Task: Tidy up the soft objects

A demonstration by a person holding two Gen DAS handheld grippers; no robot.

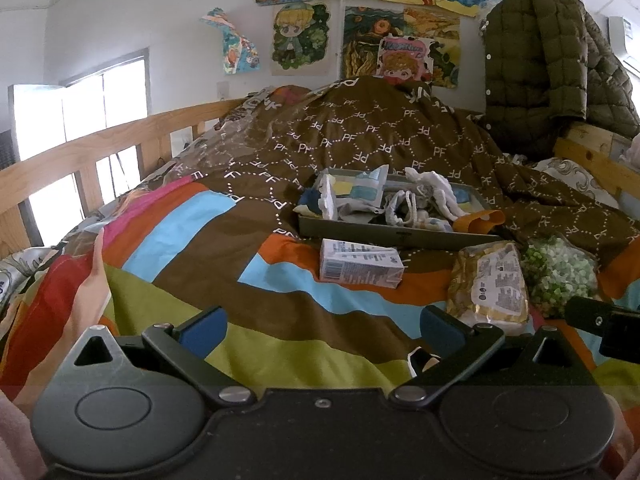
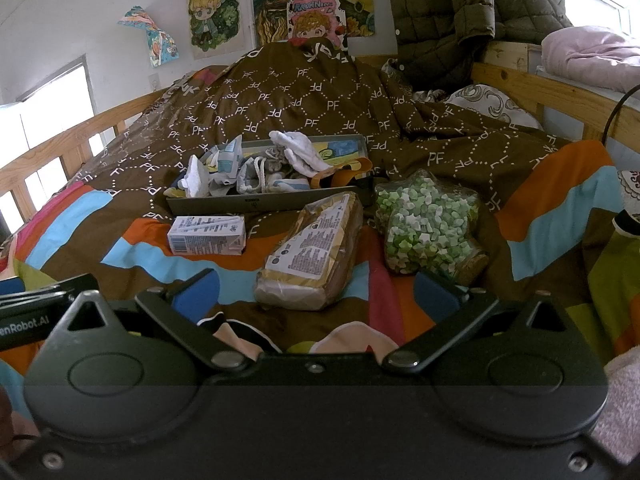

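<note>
A brown and striped quilt [image 2: 304, 92] fills both views. At mid-frame on it sits a shallow grey tray [image 2: 264, 201] heaped with white socks [image 2: 298, 152] and crumpled cloths, its long side running left to right. Below the tray lie a star-shaped bag of green and white bits [image 2: 428, 224], a wrapped bread loaf [image 2: 308, 252] with its long axis running from the lower edge up toward the tray, and a small carton [image 2: 208, 235] lying flat. Only the left wrist view shows a bare hand [image 1: 90, 280] at lower left; only the right wrist view shows pink bedding [image 2: 588, 56] at upper right. The left gripper [image 1: 322, 330] and right gripper [image 2: 316, 294] both stand wide apart, holding nothing.
</note>
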